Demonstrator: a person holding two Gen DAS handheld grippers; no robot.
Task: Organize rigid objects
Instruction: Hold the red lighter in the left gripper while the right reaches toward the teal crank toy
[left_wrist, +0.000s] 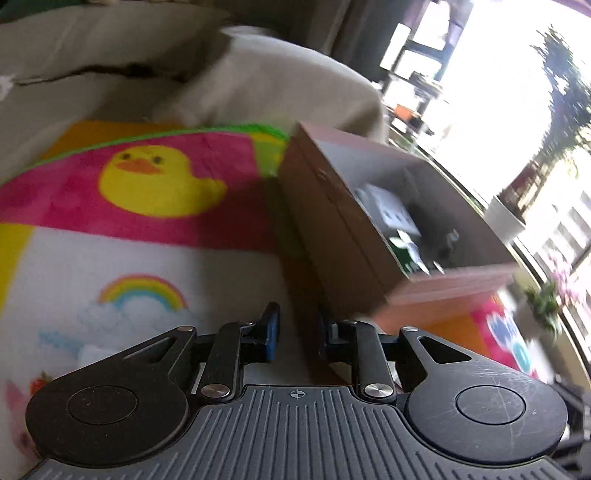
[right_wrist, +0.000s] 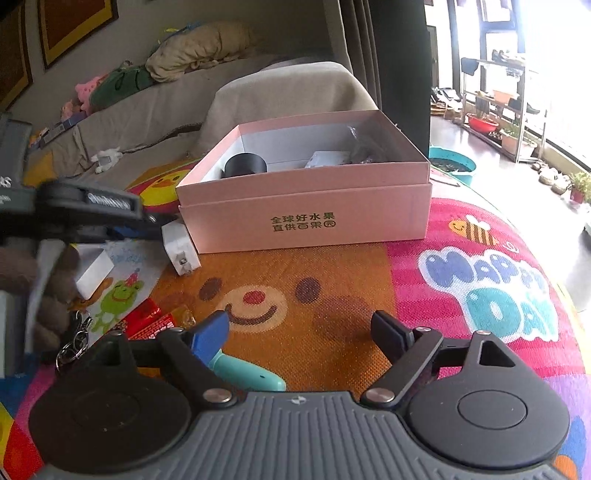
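A: Holding anything in your right gripper (right_wrist: 299, 332)?

B: No. Your jaws stand wide, nothing between them. A teal item (right_wrist: 255, 376) lies just under your blue pad, half hidden by the gripper body, so you're probably lined up over it.

A: And my left gripper (left_wrist: 295, 332)?

B: Jaws narrow but with a clear gap, nothing held. It sits low beside the box (right_wrist: 306, 221), near its side wall. That view is blurred, so don't trust fine detail.

A: Where's the stuff to sort?

B: Loose on the mat (right_wrist: 332, 295), left of your right gripper: white charger (right_wrist: 180, 248) just beside the box's front corner, white block (right_wrist: 92, 271), red packets (right_wrist: 147, 319), keys (right_wrist: 74, 341). The box is open, already holding a black cylinder (right_wrist: 243, 166) and some white items. My guess is it's the bin, which is why you've got it in the middle, within reach of both hands.

A: Surface, room?

B: Soft cartoon play mat with a bear, a duck and a rainbow. Sofa (right_wrist: 147, 110) behind, bright windows at right with plants.
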